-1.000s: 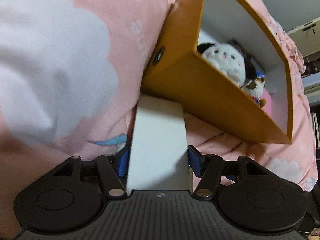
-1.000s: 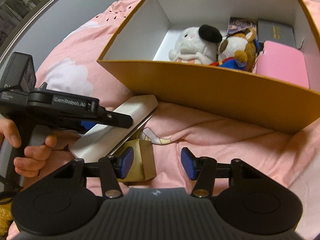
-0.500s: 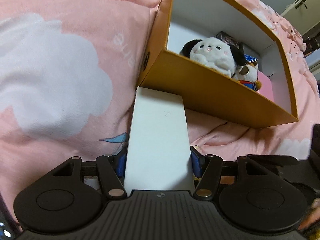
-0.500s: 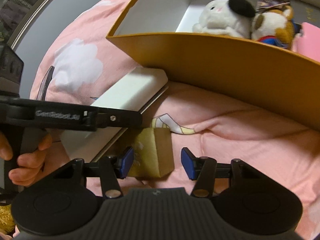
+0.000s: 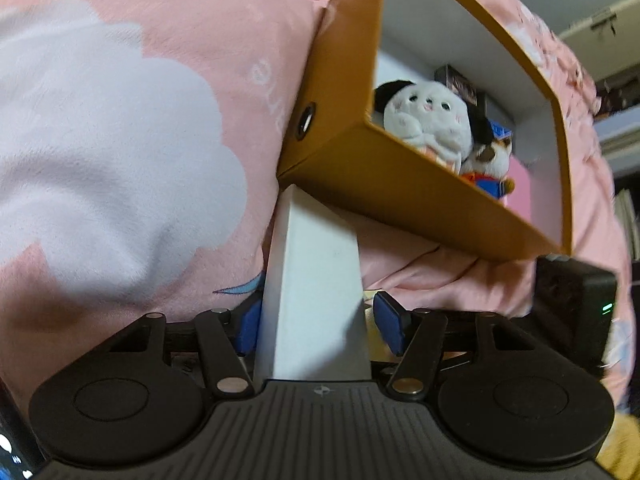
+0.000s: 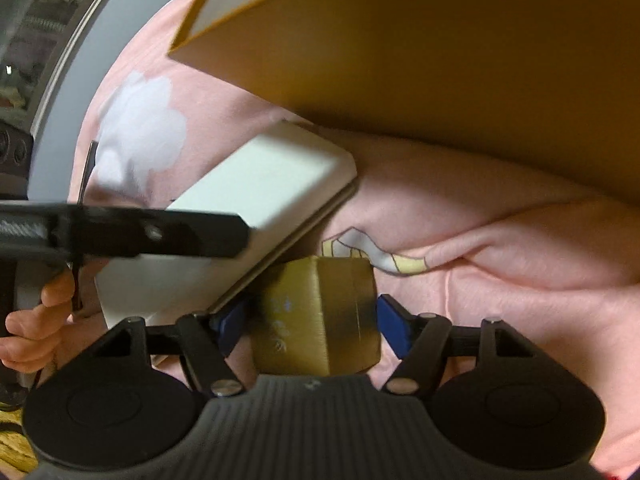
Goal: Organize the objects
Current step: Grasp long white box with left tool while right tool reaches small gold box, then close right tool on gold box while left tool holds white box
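The left gripper (image 5: pixel 314 318) pointed steeply down, clamped on a white box (image 5: pixel 314 292) at centre frame. The right gripper's (image 6: pixel 312 326) jaws were opening around a gold box (image 6: pixel 316 316), pads not touching. Upper right, the orange box (image 5: pixel 420 188) held a white plush (image 5: pixel 426 118).

Pink blanket (image 5: pixel 168 32) with white cloud print (image 5: pixel 104 160) covers the bed. Cabinet (image 5: pixel 600 28) at far right, blurred. Grey wall (image 6: pixel 60 92).
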